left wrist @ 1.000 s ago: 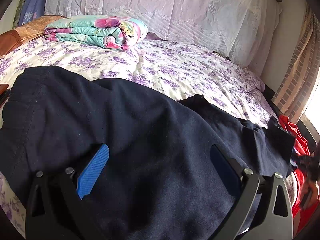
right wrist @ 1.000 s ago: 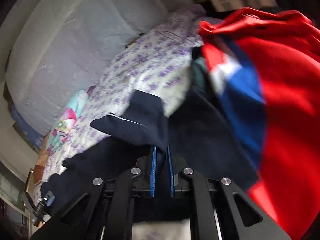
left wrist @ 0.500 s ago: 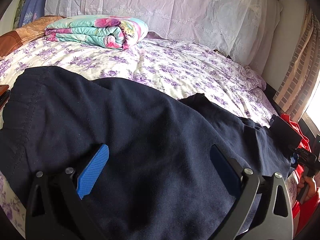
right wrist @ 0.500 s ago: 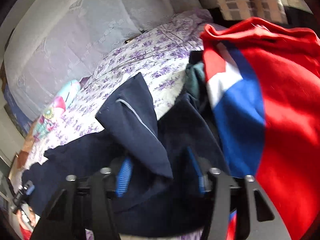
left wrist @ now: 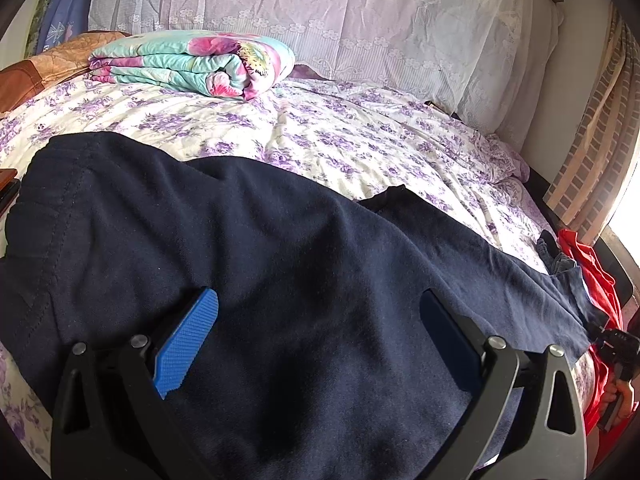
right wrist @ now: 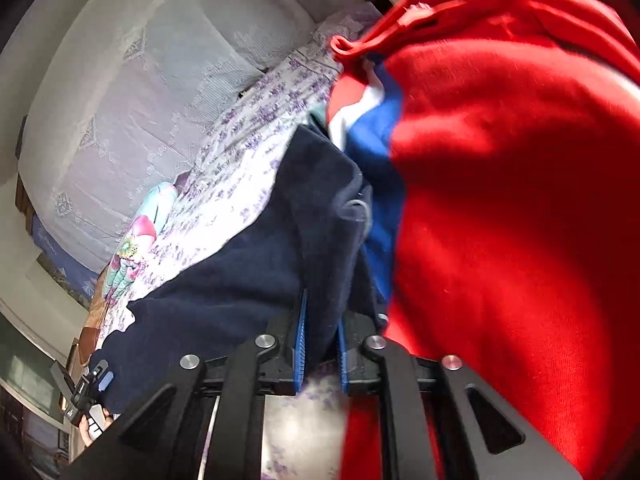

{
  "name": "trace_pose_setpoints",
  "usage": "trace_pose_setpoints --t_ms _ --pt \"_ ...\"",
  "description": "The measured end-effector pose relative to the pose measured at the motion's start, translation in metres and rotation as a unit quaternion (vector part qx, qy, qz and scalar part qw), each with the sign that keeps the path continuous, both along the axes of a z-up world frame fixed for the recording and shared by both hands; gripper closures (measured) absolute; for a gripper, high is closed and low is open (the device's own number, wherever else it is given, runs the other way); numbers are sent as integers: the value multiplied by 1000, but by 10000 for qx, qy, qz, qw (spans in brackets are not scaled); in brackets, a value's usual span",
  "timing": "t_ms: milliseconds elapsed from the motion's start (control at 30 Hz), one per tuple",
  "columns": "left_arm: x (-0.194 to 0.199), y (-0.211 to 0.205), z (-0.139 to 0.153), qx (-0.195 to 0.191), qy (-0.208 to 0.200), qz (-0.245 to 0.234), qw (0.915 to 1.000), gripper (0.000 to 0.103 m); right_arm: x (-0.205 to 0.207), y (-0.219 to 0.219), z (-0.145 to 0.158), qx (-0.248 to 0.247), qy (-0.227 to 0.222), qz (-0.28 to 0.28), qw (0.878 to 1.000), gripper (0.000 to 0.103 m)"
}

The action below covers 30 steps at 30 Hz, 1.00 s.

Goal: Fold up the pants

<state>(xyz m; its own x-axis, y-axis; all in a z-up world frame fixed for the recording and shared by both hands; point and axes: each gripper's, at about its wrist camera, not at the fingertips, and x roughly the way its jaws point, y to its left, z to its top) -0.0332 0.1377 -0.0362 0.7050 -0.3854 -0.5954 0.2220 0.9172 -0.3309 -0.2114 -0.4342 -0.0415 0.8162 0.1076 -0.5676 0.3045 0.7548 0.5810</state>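
Note:
Dark navy pants (left wrist: 280,264) lie spread across the flowered bed, waistband at the left, legs running to the right. My left gripper (left wrist: 320,320) is open, its blue pads wide apart just above the pants' middle. My right gripper (right wrist: 320,340) is shut on the navy leg end (right wrist: 320,208) at the bed's right edge; the cloth runs up from between the pads. The right gripper also shows small in the left wrist view (left wrist: 612,340) at the leg's end.
A red, white and blue garment (right wrist: 500,200) lies right beside the leg end, also seen in the left wrist view (left wrist: 592,272). A folded floral quilt (left wrist: 200,64) sits at the far left by the lace-covered headboard (left wrist: 360,12). Bare flowered sheet (left wrist: 360,132) lies beyond the pants.
My right gripper opened half a second ago and has closed again on the pant leg end. The leg now lies flatter and straighter. My left gripper has not moved.

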Motion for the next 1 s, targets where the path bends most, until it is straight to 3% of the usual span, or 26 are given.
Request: trace_pose_setpoints --t_ms 67,200,233,300,367,500,600,700,767,833,867,933,1000 --pt "0 1 0 -10 -6 -20 10000 4 1 0 6 -87 26 8 10000 65" --pt "-1 0 1 30 -2 -59 10000 4 -37 -12 24 -1167 -18 -1007 9880 64" --pt "-2 0 1 62 9 -64 10000 4 -48 -16 30 -1274 -117 -1310 9831 61" --pt "-3 -3 1 184 37 -67 9998 4 -58 -18 42 -1208 -440 -1274 9835 61" --pt "-6 -6 1 364 60 -78 9993 4 -44 3 57 -1440 -625 -767 9846 61" --pt "-16 -9 1 714 59 -107 9974 4 20 75 73 -1735 -795 920 9773 61" --pt "-27 -5 -1 913 3 -147 9957 4 68 140 70 -1693 -783 2144 9588 61" --pt "-46 -10 -5 1514 -216 -189 9881 5 109 198 56 -1328 -582 3193 9365 60" --pt "-55 -11 -6 1744 -333 -204 9839 5 134 228 39 -1195 -200 3695 9213 50" --pt "-61 -6 1 1703 -353 -153 9846 5 161 239 10 -1155 485 3877 9132 48" --pt "-64 0 7 1552 -351 -101 9872 5 170 235 1 -996 643 3860 9149 53" --pt "-65 12 20 1242 -453 12 9912 5 171 226 3 -803 680 3701 9230 59" --pt "-59 26 31 1033 -604 217 9926 5 168 228 31 -1005 313 3601 9270 57"
